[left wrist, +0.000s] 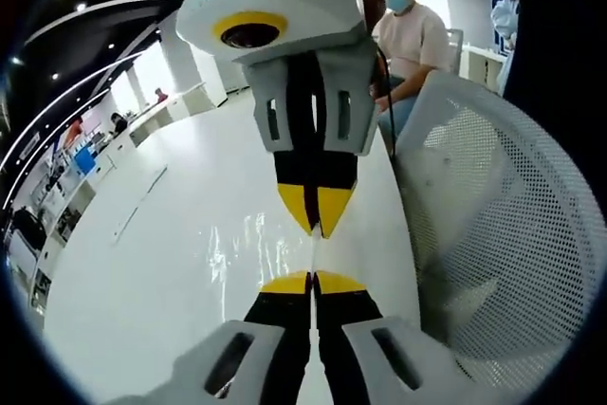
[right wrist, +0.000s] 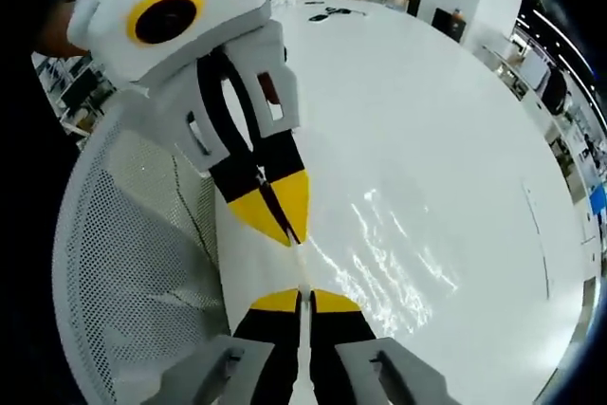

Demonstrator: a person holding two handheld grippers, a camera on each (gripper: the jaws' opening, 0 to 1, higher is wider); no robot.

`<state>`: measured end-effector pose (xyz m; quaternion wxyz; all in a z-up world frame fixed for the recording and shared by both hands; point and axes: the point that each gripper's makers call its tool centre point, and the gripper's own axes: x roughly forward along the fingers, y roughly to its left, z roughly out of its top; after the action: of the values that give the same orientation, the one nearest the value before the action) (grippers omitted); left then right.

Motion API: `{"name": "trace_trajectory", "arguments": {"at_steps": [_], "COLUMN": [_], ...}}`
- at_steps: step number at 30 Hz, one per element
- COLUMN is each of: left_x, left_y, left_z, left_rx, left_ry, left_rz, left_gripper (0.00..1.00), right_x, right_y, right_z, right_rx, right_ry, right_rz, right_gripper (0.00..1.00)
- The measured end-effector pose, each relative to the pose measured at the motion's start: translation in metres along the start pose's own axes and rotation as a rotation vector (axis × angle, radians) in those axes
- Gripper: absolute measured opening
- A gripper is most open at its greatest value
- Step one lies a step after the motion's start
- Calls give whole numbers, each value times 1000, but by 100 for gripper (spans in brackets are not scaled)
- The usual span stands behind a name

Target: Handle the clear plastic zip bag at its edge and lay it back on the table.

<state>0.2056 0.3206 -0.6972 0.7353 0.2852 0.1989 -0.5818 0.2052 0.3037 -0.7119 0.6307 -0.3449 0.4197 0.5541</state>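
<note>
While both the left gripper [left wrist: 311, 284] and the right gripper [right wrist: 302, 296] pinch the clear zip bag [left wrist: 256, 248] by its edge just above the white table [left wrist: 142, 272], laying it down calls for lowering together, then releasing.

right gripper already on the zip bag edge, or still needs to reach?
Likely yes: the right gripper looks shut on the zip bag edge, facing the left gripper, also closed on it, above the table.
</note>
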Motion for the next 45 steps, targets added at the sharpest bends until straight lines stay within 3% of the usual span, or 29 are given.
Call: {"name": "trace_trajectory", "arguments": {"at_steps": [5, 13, 28, 32, 45], "left_x": [5, 14, 18, 18, 13], "left_y": [-2, -7, -9, -7, 3], "left_z": [-2, 1, -2, -3, 3], "left_rx": [9, 31, 66, 85, 34], "left_ry": [29, 52, 89, 91, 46], "left_rz": [1, -16, -31, -22, -10], "left_gripper": [0, 10, 0, 0, 0], "right_x": [0, 3, 9, 10, 11], "right_y": [2, 7, 12, 9, -3], "right_z": [-2, 2, 0, 1, 7], "right_rx": [-1, 17, 30, 5, -81], "right_ry": [9, 6, 28, 11, -47], "right_rz": [5, 20, 28, 21, 4], "right_gripper": [0, 0, 0, 0, 0]}}
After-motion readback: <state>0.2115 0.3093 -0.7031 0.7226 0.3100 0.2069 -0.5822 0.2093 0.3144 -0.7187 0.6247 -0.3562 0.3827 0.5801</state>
